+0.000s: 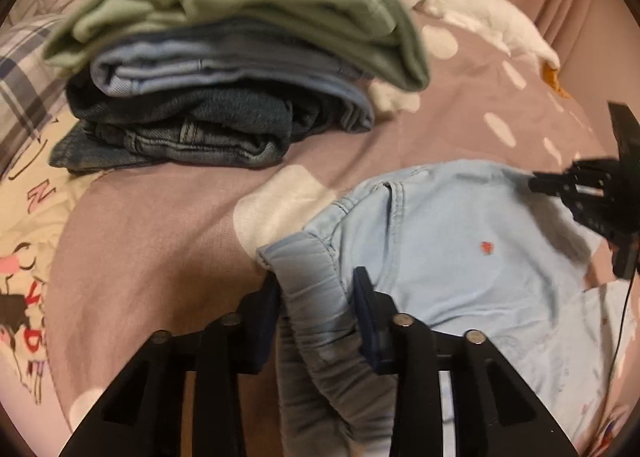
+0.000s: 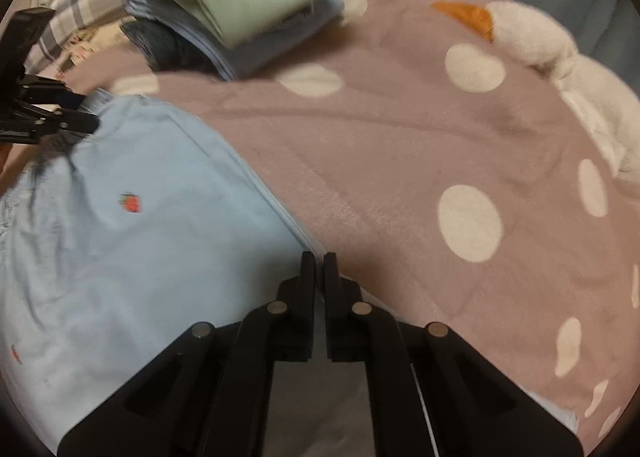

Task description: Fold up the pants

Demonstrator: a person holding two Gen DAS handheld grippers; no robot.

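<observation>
Light blue pants (image 1: 460, 257) with a small red strawberry mark lie on a mauve dotted blanket (image 1: 160, 237). My left gripper (image 1: 316, 289) is shut on the bunched waistband edge of the pants, which runs back between its fingers. My right gripper (image 2: 319, 269) is shut on the opposite edge of the pants (image 2: 132, 241). In the left wrist view the right gripper (image 1: 538, 183) pinches the far right edge. In the right wrist view the left gripper (image 2: 86, 119) pinches the far left corner.
A stack of folded clothes (image 1: 224, 69) sits behind the pants, green on top of blue and dark denim; it also shows in the right wrist view (image 2: 244, 5). A white plush toy (image 2: 560, 57) lies at the right. A plaid pillow (image 1: 24, 85) lies at the left.
</observation>
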